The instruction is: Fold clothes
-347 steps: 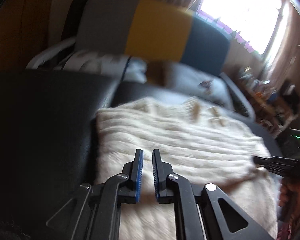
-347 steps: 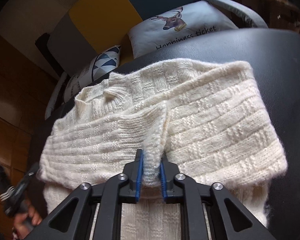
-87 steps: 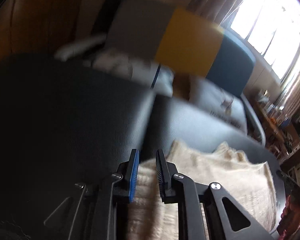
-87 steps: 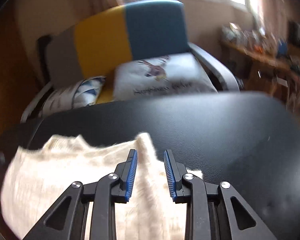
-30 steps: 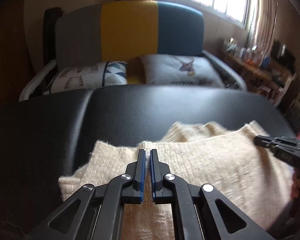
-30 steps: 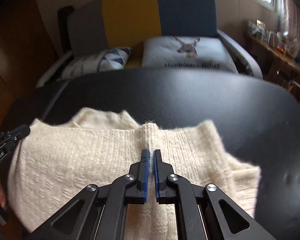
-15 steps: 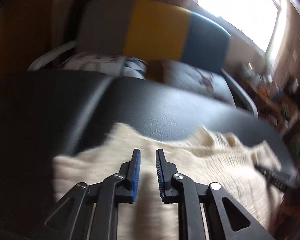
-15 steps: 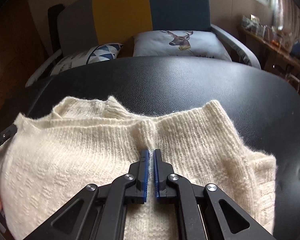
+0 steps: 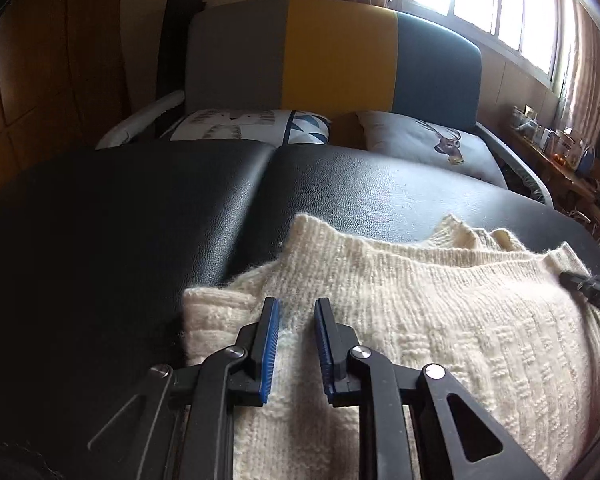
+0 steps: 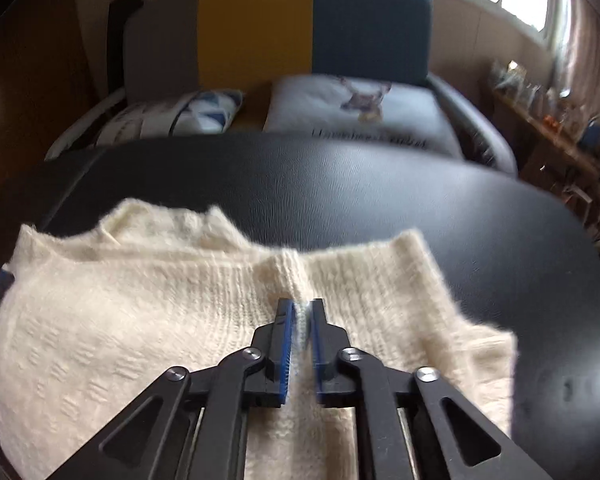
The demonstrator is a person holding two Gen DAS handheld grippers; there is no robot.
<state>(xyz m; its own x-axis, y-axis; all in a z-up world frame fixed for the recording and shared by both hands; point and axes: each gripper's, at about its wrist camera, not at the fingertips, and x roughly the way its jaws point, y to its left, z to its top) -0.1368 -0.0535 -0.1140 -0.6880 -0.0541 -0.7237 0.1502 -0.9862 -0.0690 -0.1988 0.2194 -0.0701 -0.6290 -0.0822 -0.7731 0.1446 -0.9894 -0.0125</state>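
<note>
Tricolour sofa (image 9: 332, 52) behind black leather surface (image 9: 140, 216); deer cushion (image 9: 432, 144), patterned cushion (image 9: 236, 126).

The sweater (image 9: 440, 320), which lay spread wide over the worktop (image 9: 140, 220) 11.6 s ago with one fold gathered at the middle, has since been doubled into a smaller bundle whose knitted edge is now turned up toward the sofa. The left gripper (image 9: 296, 312), which a second ago was pressed shut on that edge, has been opened; its jaws now stand apart over the cloth with nothing between them. The right gripper (image 10: 301, 314), which was spread wide 2.9 s ago, has been closed on a ridge of the knit, and since half a second ago its jaws have been parted slightly, though the ridge is still pinched between them.
</note>
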